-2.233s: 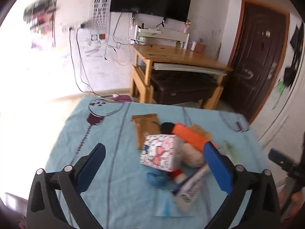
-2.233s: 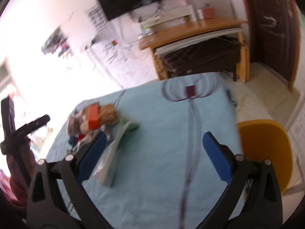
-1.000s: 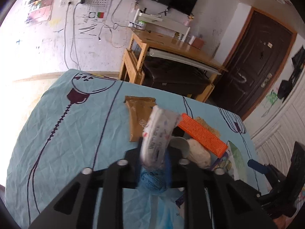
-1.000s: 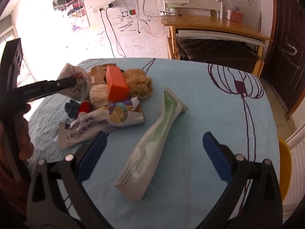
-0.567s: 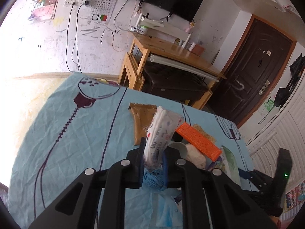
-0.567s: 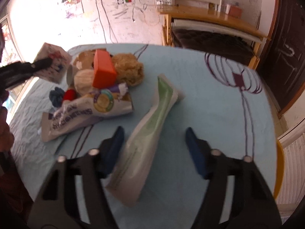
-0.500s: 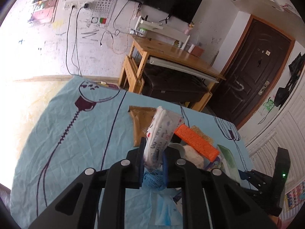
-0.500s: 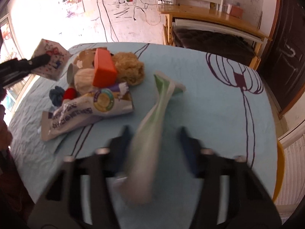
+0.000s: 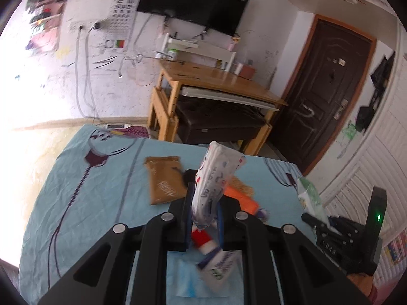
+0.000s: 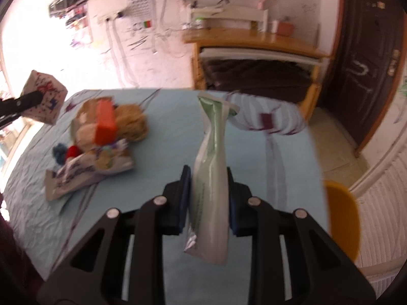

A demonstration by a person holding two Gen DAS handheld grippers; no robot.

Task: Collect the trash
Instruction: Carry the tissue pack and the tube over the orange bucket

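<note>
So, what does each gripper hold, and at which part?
Left gripper: patterned white packet, by its lower end. Right gripper: green pouch, around its middle.

The left hand-held gripper (image 9: 204,209) clamps a white patterned tissue pack (image 9: 215,185), lifted clear of the worktop (image 9: 101,203) with its light blue cloth. Beyond lie a brown packet (image 9: 164,180) and an orange box (image 9: 241,198); below, a red-capped tube (image 9: 213,261) lies blurred.
</note>
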